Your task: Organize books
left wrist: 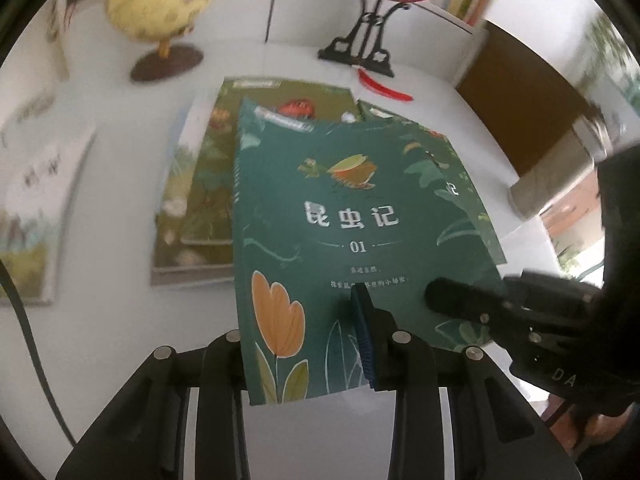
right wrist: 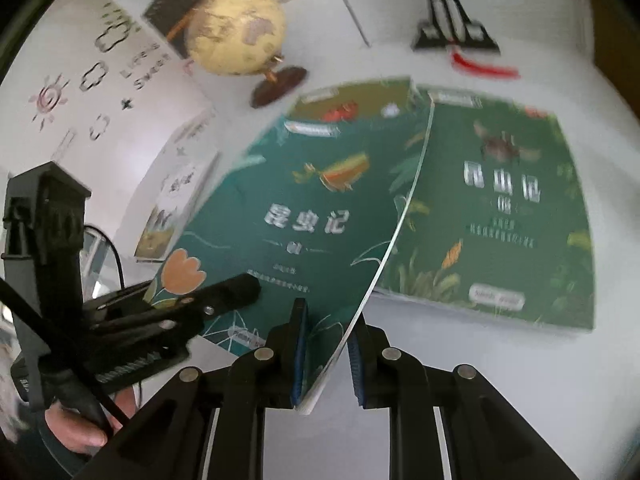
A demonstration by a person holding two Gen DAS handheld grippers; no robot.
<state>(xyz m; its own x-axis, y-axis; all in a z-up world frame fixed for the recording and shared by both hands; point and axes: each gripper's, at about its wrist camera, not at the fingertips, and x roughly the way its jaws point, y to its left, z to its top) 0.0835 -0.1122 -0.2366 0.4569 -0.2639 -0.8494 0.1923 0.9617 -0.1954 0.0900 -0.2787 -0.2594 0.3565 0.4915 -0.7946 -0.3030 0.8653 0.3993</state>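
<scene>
left tool (left wrist: 304, 344) pinching green book (left wrist: 352, 216) | right tool (right wrist: 326, 352) pinching same book, lifted off table (right wrist: 460, 360)

My left wrist camera sits just behind its jaws and looks steeply down along them, close over the green book (left wrist: 360, 216) between them; the globe (left wrist: 160, 4) stands beyond the jaws to the left, the black stand (left wrist: 360, 52) beyond them to the right. My right wrist camera looks down the same way, equally near, with that book (right wrist: 296, 216) running from between its jaws. Both views share the book, globe (right wrist: 236, 32), stand (right wrist: 452, 36) and white table (left wrist: 120, 320), and each shows the other gripper beside its jaws.
</scene>
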